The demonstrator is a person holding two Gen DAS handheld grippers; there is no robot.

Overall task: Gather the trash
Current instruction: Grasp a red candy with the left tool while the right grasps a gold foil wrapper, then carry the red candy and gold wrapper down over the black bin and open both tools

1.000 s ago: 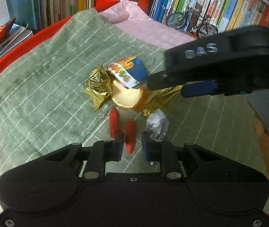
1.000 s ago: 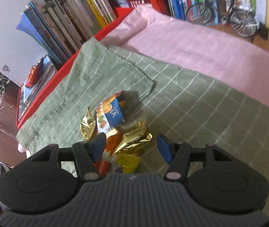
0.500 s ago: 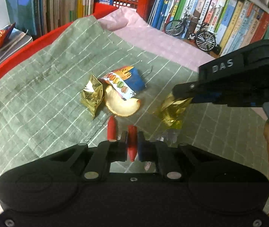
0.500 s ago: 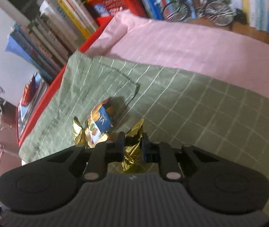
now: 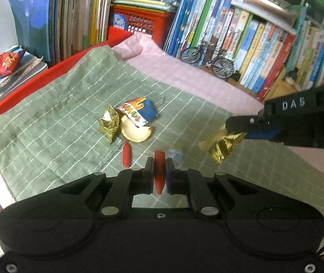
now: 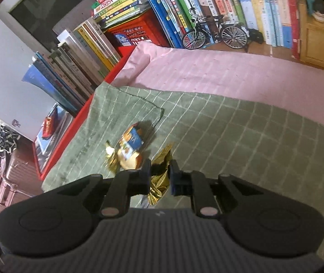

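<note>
My left gripper (image 5: 159, 168) is shut on a red wrapper piece (image 5: 159, 170), lifted off the green checked cloth (image 5: 48, 127). A second red piece (image 5: 126, 155) lies on the cloth just left of it, and a clear crumpled wrapper (image 5: 175, 155) to its right. My right gripper (image 6: 159, 170) is shut on a gold foil wrapper (image 6: 159, 179), seen hanging in the air as the gold foil wrapper (image 5: 223, 144) in the left wrist view. On the cloth remain another gold wrapper (image 5: 109, 122), a blue snack packet (image 5: 139, 111) and a yellow shell-like piece (image 5: 137, 132).
Rows of books (image 5: 253, 34) and a red crate (image 5: 139, 20) line the back, with a model bicycle (image 5: 207, 56) on the shelf edge. A pink sheet (image 6: 230, 72) lies beyond the cloth. A red packet (image 5: 7, 61) rests on books at the left.
Both grippers closed and rose: the left took the red piece off the cloth, the right took the gold foil wrapper and carried it up and to the right.
</note>
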